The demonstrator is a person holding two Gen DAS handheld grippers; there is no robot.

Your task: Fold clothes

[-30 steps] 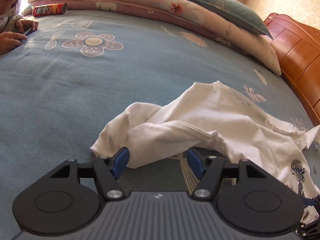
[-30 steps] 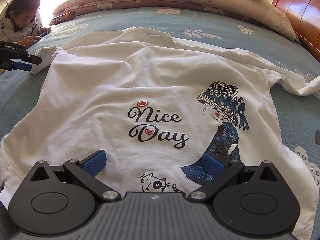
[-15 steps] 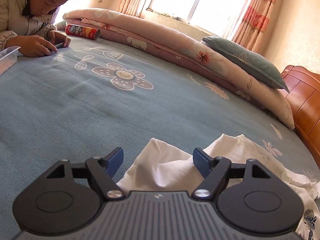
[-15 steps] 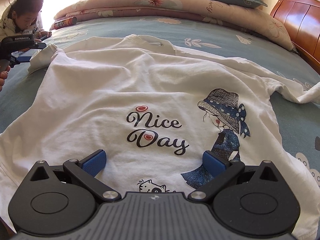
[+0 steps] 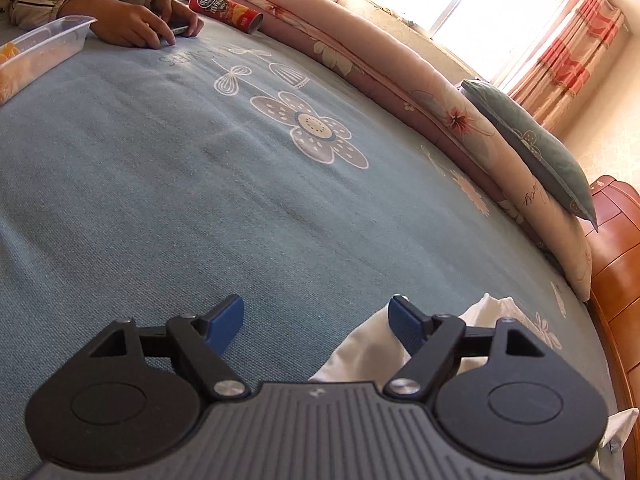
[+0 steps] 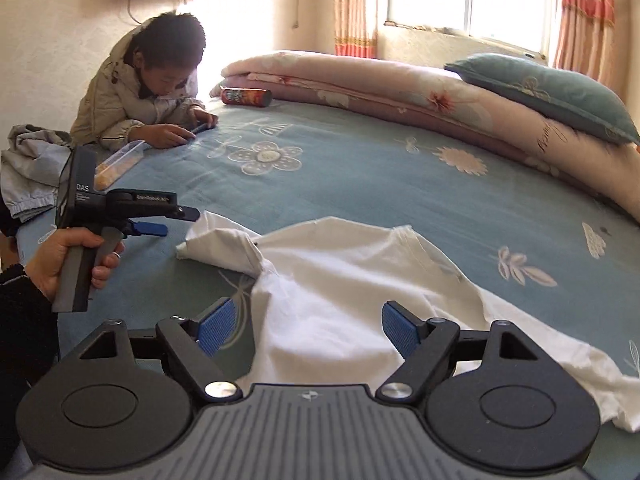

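Note:
A white T-shirt (image 6: 340, 280) lies rumpled on the blue flowered bedspread (image 6: 360, 176), one sleeve (image 6: 216, 240) sticking out to the left. My right gripper (image 6: 308, 308) hovers over the shirt's near part. Its jaws are closing, with cloth showing between them but not pressed by the pads. My left gripper (image 6: 178, 221), held in a hand (image 6: 72, 256), sits just left of the sleeve. In the left wrist view its jaws (image 5: 316, 308) are opening over bare bedspread. A fold of the shirt (image 5: 368, 356) lies under the right finger, not gripped.
A person (image 6: 148, 92) leans on the bed's far left edge beside a clear plastic tub (image 6: 120, 162) and a red chip can (image 6: 246, 97). A rolled quilt (image 6: 360, 80) and a green pillow (image 6: 540, 92) line the back. Wooden headboard (image 5: 616, 260) at right; grey garment (image 6: 28, 168) at left.
My right gripper rose and tipped up, so the printed front left its view, and its jaws narrowed. My left gripper slid left off the sleeve and its jaws widened.

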